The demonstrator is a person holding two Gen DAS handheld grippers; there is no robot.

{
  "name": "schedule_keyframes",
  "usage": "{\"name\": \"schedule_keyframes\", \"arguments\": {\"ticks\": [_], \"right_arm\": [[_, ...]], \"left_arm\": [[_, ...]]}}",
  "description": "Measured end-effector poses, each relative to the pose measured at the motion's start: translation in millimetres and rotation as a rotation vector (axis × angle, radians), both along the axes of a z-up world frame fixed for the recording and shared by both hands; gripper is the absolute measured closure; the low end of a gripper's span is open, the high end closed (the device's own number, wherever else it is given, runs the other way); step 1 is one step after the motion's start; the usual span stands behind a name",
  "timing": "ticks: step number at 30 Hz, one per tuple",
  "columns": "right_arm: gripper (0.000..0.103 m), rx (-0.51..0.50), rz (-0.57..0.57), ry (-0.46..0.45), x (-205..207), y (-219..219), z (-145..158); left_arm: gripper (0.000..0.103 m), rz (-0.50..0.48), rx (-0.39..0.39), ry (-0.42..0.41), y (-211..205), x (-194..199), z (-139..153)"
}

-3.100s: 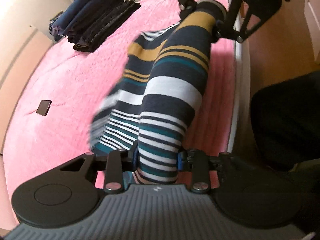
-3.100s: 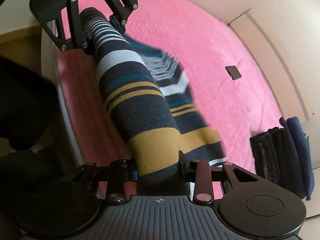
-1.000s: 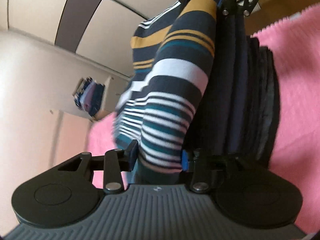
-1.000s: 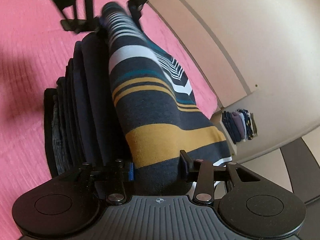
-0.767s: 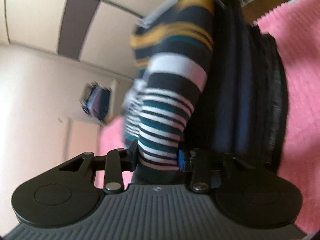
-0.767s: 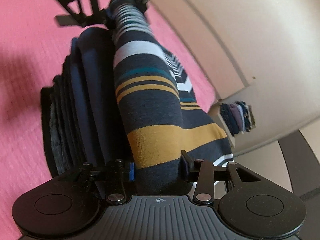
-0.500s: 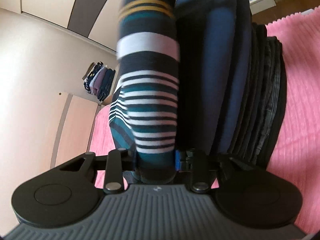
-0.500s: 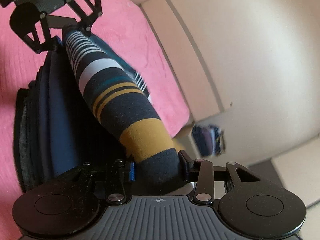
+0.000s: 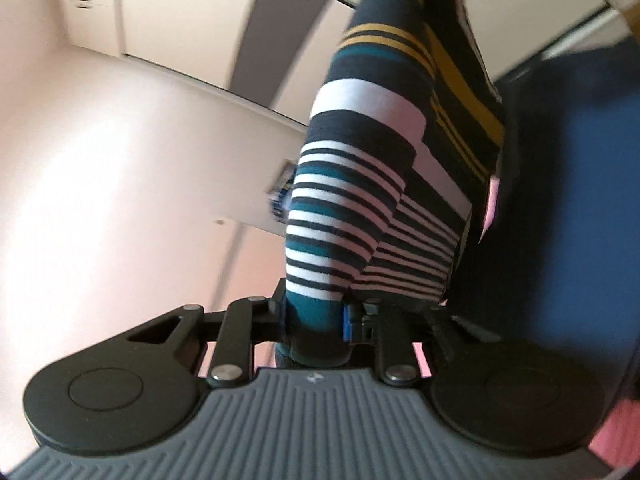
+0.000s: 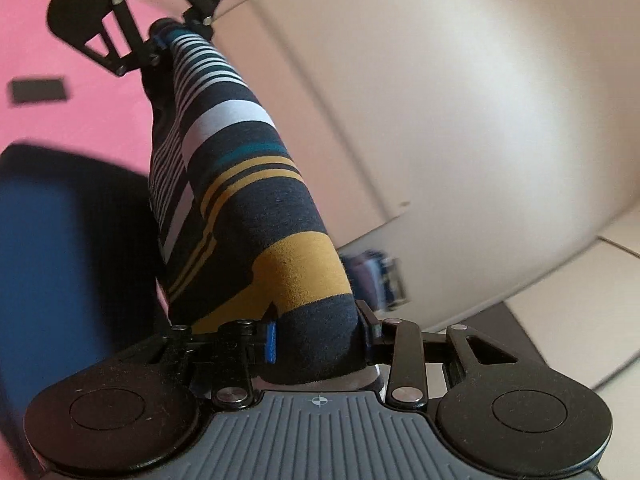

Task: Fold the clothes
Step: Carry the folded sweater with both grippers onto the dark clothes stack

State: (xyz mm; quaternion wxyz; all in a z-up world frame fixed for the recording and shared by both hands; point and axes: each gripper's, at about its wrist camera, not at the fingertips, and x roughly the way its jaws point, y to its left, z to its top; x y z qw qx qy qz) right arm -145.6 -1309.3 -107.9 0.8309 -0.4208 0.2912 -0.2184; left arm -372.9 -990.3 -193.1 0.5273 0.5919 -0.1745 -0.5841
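While both tools clamp its ends, we carry the folded striped garment [image 9: 360, 200] from over the bed onto the dark stack [image 10: 48, 248], left tool [image 9: 314, 320] and right tool [image 10: 316, 340] lowering; placing looks near.

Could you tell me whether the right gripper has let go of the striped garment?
No, the right gripper is shut on the dark end of the striped garment, which bunches between its fingers.
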Motion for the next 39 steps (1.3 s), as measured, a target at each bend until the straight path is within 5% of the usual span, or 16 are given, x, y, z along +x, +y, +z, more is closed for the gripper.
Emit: {"name": "schedule_keyframes", "arguments": {"ticks": [6,9,15,21,27,31,35,39], "right_arm": [[0.067,0.124,0.029,0.26,-34.1,36.7,-101.1],[0.066,0.101,0.047,0.278,-47.2,49.9,-121.1],[0.059,0.089,0.024,0.298,-62.2,43.8,-115.2],[0.059,0.191,-0.022,0.251,-78.8,58.0,-123.0],[0.058,0.169,-0.009,0.273,-83.4,74.6,-124.8],[0.046,0.162,-0.012,0.284,-70.8,80.4,-134.4],[0.045,0.218,-0.045,0.258,-70.5,79.3,-123.9],[0.045,0.27,-0.076,0.236,-73.7,77.8,-113.3]], "left_arm": [[0.082,-0.015,0.054,-0.023,12.6,-10.3,-31.0],[0.082,0.006,0.032,-0.014,18.2,-14.7,-37.7],[0.08,0.015,0.056,-0.02,15.8,-9.3,-25.1],[0.08,0.032,0.056,-0.004,32.4,-16.8,-39.0],[0.077,0.045,0.072,0.002,43.2,-21.8,-45.9],[0.073,0.078,0.09,0.028,37.4,-14.6,-39.0],[0.072,0.115,0.101,0.117,44.2,-7.6,-16.2],[0.072,0.191,0.079,0.346,55.3,5.6,19.3]]}}
